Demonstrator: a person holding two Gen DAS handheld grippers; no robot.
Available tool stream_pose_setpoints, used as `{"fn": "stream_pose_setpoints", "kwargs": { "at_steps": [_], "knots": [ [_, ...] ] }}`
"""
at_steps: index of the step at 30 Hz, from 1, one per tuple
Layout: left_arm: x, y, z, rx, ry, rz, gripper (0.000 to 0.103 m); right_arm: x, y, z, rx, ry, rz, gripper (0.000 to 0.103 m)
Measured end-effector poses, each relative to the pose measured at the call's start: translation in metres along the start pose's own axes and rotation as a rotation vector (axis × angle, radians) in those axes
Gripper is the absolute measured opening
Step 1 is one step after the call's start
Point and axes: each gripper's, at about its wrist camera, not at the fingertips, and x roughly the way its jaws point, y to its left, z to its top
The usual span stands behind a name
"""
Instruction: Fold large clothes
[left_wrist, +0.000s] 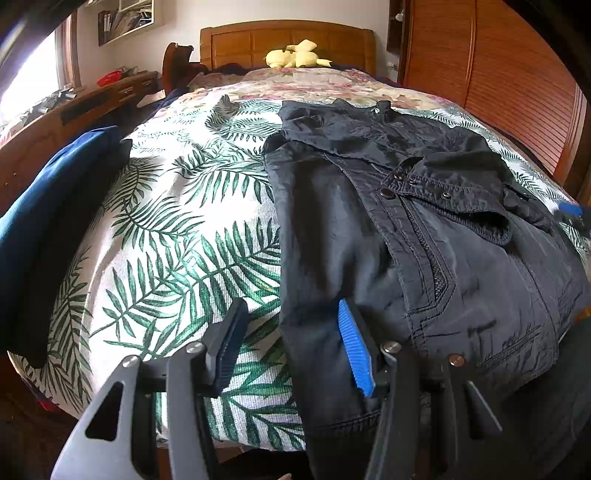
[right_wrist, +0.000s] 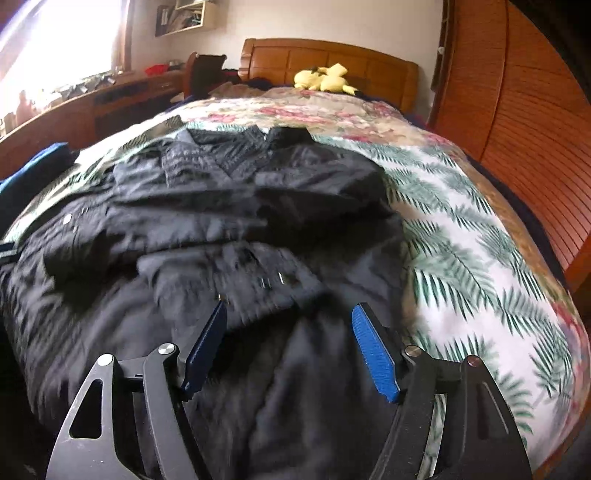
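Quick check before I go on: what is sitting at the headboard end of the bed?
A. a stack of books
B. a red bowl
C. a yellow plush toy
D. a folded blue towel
C: a yellow plush toy lies against the wooden headboard, beyond the dark jacket spread on the leaf-print bedspread.

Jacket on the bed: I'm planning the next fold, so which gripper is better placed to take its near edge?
Probably the left gripper: its open jaws straddle the black jacket at its left edge. The right gripper hovers open over mid-fabric.
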Motion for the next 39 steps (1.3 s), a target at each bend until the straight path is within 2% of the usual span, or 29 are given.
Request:
{"fn": "stream_pose_setpoints", "kwargs": {
  "at_steps": [7, 11, 14, 18, 20, 21, 25, 30, 34, 39],
  "knots": [
    [-0.001, -0.001, 0.0, 0.005, 0.004, 0.0, 0.051, -0.016, -0.03, -0.045, 0.068, 0.094, -0.013, 0.072],
    [-0.007, -0.002, -0.003, 0.01, 0.019, -0.018, 0.051, -0.02, -0.04, -0.056, 0.081, 0.122, -0.029, 0.072],
    [-0.014, -0.004, -0.008, 0.013, 0.031, -0.05, 0.051, -0.02, -0.041, -0.062, 0.1, 0.152, 0.007, 0.072],
    [-0.02, -0.005, -0.015, 0.008, 0.035, -0.074, 0.051, -0.019, -0.034, -0.067, 0.091, 0.169, 0.061, 0.072],
    [-0.021, -0.004, -0.018, -0.012, 0.035, -0.1, 0.051, -0.022, -0.029, -0.065, 0.095, 0.155, 0.095, 0.052],
    [-0.022, -0.006, -0.02, -0.005, 0.033, -0.107, 0.051, -0.026, -0.026, -0.062, 0.1, 0.13, 0.108, 0.05],
    [-0.025, -0.005, -0.024, -0.016, 0.026, -0.128, 0.051, -0.033, -0.015, -0.051, 0.098, 0.095, 0.145, 0.048],
    [-0.028, -0.006, -0.029, -0.03, 0.014, -0.146, 0.051, -0.027, -0.01, -0.053, 0.099, 0.122, 0.137, 0.049],
    [-0.03, -0.012, -0.034, 0.001, 0.012, -0.134, 0.045, -0.022, -0.016, -0.06, 0.114, 0.15, 0.119, 0.049],
    [-0.033, -0.007, -0.04, -0.036, 0.022, -0.164, 0.043, -0.019, -0.024, -0.068, 0.132, 0.182, 0.122, 0.049]
  ]
}}
